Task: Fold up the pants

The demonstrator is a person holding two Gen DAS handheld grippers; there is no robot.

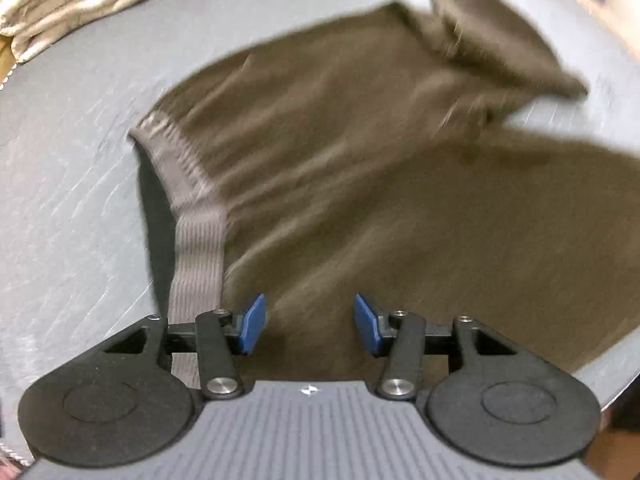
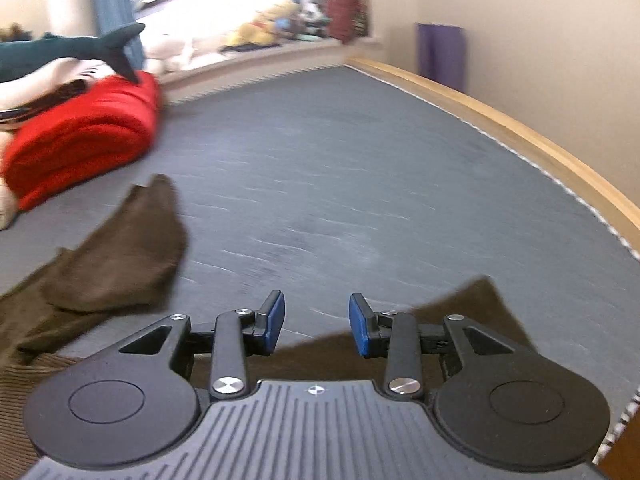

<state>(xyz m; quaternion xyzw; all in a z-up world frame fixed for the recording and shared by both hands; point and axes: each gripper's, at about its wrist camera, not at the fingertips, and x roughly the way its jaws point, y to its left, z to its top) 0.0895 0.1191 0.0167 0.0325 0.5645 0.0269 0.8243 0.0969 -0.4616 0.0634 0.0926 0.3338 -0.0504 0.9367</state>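
1. So far the brown pants (image 1: 360, 184) lie spread on the grey bed (image 1: 72, 200), ribbed waistband (image 1: 196, 248) at the near left, both legs running off to the right.
2. One leg end (image 1: 492, 40) at the far right is doubled back on itself, but rumpled rather than squared; I would call the fold barely begun.
3. By my reckoning, laying one leg over the other and then folding along the length is all still left.
4. Over the waist end, the left gripper (image 1: 304, 326) points steeply down, its blue fingers (image 1: 252, 324) spread apart with nothing between them and not touching the cloth.
5. Further right, the right gripper (image 2: 316, 324) looks out across the bed above a near corner of the fabric, fingers (image 2: 274, 322) parted by a narrower gap and likewise empty.
6. Beyond them sit a red folded blanket (image 2: 84, 136) and a plush shark (image 2: 72, 48).
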